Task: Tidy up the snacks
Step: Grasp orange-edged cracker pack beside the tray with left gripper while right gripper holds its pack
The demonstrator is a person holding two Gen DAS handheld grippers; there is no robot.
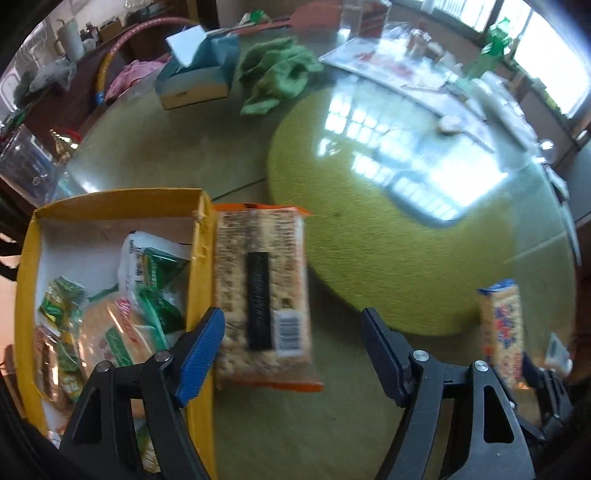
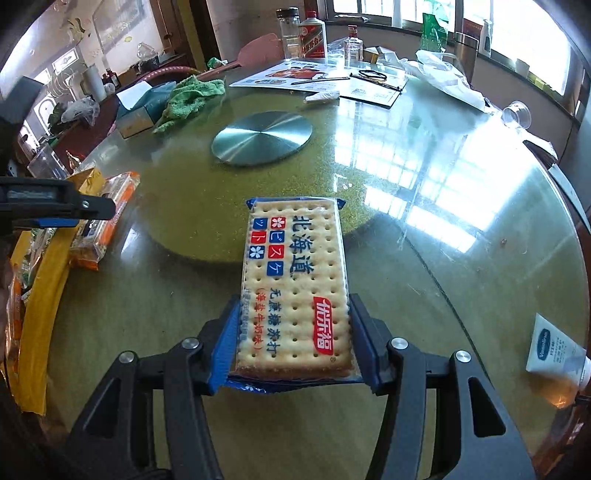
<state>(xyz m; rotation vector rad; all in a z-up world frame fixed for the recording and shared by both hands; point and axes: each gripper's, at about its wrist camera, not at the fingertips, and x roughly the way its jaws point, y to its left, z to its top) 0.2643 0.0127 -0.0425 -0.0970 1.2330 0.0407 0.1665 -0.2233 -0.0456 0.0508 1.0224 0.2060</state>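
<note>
A yellow cardboard box at the lower left holds several snack packs. An orange-edged cracker pack lies flat on the glass table, right against the box's right wall. My left gripper hangs open over the near end of that pack, and its pads do not press on it. My right gripper is shut on a blue pack of crackers, gripping its near end by the sides above the table. That blue pack also shows at the lower right of the left wrist view.
A green round mat lies under the glass top, with a metal disc at its middle. Behind are a tissue box, a green cloth, papers and bottles. A white tube and a plastic cup lie at the right.
</note>
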